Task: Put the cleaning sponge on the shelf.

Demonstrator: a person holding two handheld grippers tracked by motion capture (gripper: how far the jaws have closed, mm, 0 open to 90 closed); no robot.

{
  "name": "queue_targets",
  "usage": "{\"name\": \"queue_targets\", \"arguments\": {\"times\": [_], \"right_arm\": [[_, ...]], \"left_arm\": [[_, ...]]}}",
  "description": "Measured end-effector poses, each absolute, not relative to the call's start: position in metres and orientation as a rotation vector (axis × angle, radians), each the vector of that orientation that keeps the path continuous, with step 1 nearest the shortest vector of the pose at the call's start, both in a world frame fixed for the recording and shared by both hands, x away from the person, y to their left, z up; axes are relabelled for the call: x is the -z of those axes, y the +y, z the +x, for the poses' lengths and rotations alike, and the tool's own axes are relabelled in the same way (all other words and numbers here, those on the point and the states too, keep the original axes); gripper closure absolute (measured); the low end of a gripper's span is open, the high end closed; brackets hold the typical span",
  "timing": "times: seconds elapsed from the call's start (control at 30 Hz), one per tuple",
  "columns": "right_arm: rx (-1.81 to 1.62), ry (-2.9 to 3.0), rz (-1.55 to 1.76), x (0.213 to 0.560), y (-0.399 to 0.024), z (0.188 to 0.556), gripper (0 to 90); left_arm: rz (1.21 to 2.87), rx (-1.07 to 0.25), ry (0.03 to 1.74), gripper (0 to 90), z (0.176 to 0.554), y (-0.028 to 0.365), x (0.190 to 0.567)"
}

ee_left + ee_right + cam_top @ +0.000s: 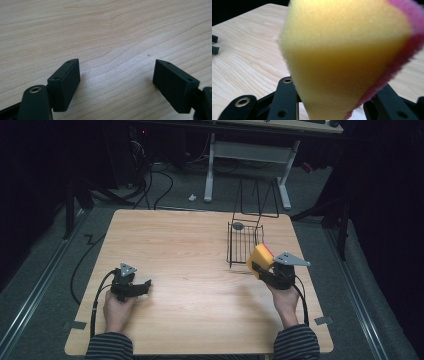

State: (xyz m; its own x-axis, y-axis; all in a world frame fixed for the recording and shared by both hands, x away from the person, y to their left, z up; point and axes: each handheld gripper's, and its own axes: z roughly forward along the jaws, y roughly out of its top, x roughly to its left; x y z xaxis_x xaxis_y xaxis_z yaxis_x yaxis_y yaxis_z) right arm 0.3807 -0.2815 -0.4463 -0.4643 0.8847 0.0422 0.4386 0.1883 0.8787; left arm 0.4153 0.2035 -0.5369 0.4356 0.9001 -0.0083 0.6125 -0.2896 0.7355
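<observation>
The wooden table (190,255) is taking up most of the scene, standing on a grey floor. Toward its far right, a black wire rack (244,240) is standing upright on the tabletop. Just near of that rack, at the table's right side, the right gripper (261,265) is clamping a yellow sponge (260,258) with a pink-red layer along one side; in the right gripper view the sponge (344,57) is being squeezed between the two black jaws and is bulging out above them, lifted clear of the wood. At the near left of the table, the left gripper (142,287) is lying low over the wood in the person's hand, its jaws standing wide apart with only bare tabletop between them.
</observation>
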Motion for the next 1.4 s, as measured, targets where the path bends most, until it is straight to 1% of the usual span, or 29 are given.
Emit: {"name": "queue_targets", "arguments": {"times": [0.5, 0.93, 1.4], "right_arm": [[-1.173, 1.971, 1.294, 0.44, -0.274, 0.422, 60.9], [-1.082, 2.005, 1.342, 0.448, -0.267, 0.46, 61.0], [-1.057, 1.976, 1.368, 0.453, -0.262, 0.485, 61.0]], "left_arm": [[2.015, -0.545, 1.267, 22.4, 0.415, 0.204, 0.537], [2.017, -0.546, 1.267, 22.4, 0.415, 0.204, 0.537], [2.014, -0.546, 1.268, 22.5, 0.416, 0.204, 0.537]]}}
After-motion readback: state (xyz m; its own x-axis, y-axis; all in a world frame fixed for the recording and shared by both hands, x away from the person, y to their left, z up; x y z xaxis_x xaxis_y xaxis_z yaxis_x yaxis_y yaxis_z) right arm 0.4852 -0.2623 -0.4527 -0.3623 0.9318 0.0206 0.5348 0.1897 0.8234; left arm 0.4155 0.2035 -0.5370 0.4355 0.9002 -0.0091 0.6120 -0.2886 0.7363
